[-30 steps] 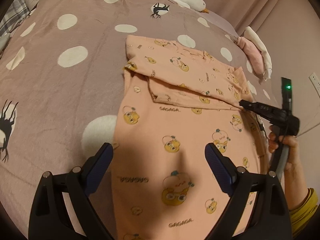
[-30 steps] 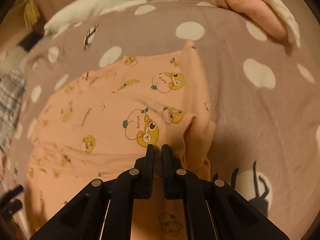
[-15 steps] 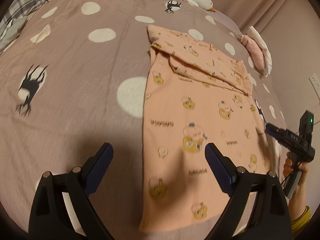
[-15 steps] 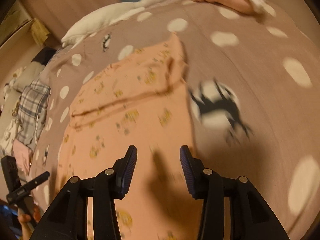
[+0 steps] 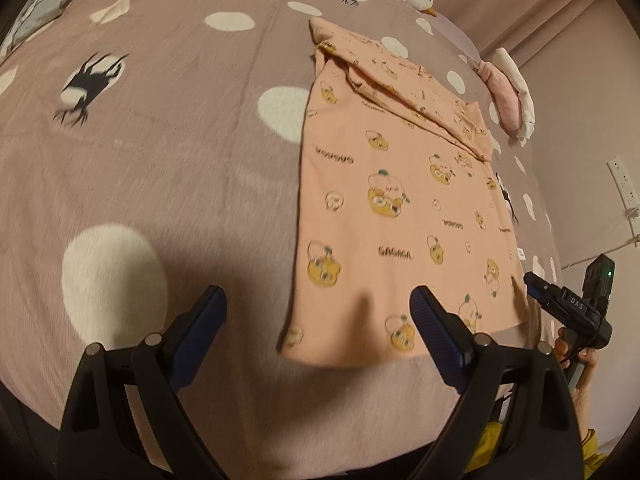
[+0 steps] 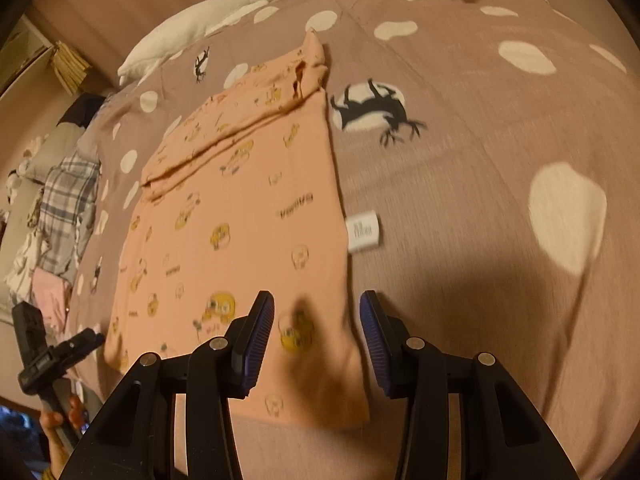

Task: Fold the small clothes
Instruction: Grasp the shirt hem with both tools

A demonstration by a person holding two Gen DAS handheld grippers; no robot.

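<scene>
An orange printed shirt (image 5: 392,216) (image 6: 240,240) lies flat on the bed, its sleeves folded across the far end. My left gripper (image 5: 318,324) hovers open over the shirt's near left corner with nothing between its fingers. My right gripper (image 6: 317,330) stands open above the near right corner, holding nothing; the hem lies below its gap. The right gripper (image 5: 560,300) shows at the right edge of the left wrist view. The left gripper (image 6: 86,338) appears at the lower left of the right wrist view. A white care label (image 6: 362,232) sticks out from the shirt's right edge.
The bed has a mauve cover (image 5: 160,160) with white spots and black prints. A goose plush (image 6: 224,12) lies at the head. Folded pink and white clothes (image 5: 508,92) sit at the far right. Plaid clothes (image 6: 68,200) are piled at the left. A wall socket (image 5: 622,184) is on the right.
The right gripper let go of the folded sleeve and opened. Both grippers drew back along the shirt from the sleeve end to the hem end.
</scene>
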